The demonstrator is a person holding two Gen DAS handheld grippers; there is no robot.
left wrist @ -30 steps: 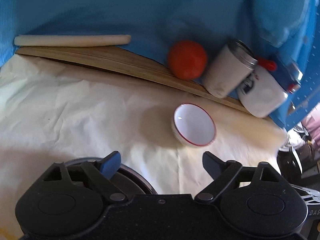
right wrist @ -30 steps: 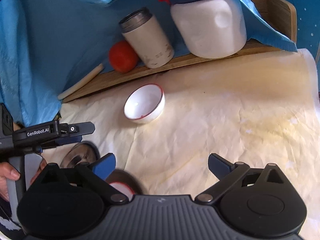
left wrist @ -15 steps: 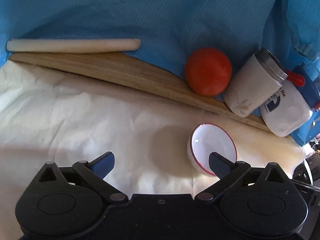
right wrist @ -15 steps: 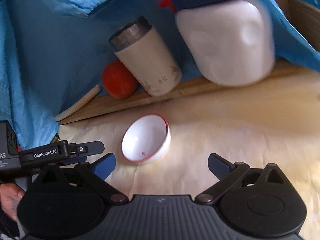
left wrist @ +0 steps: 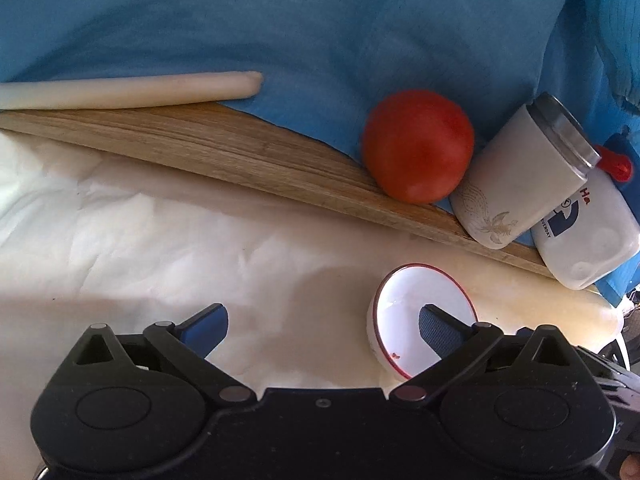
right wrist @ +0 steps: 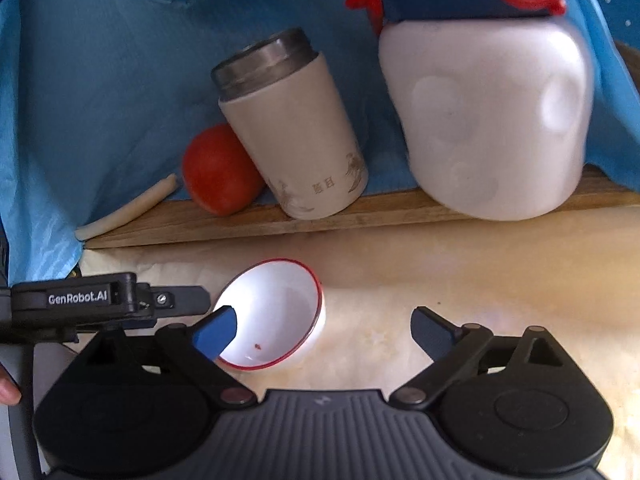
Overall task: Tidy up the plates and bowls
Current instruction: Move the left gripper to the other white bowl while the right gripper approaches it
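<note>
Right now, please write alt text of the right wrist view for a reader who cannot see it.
A white bowl with a red rim sits on pale paper, the right gripper closing with one blue pad over the bowl's near edge. Behind stand a tomato, a cream tumbler and a white jug against blue cloth.

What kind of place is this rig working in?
Probably a makeshift home kitchen or dining table: a paper-covered top with a red-rimmed bowl, a tomato, a steel-rimmed tumbler and a water jug on a wooden board against blue cloth.
</note>
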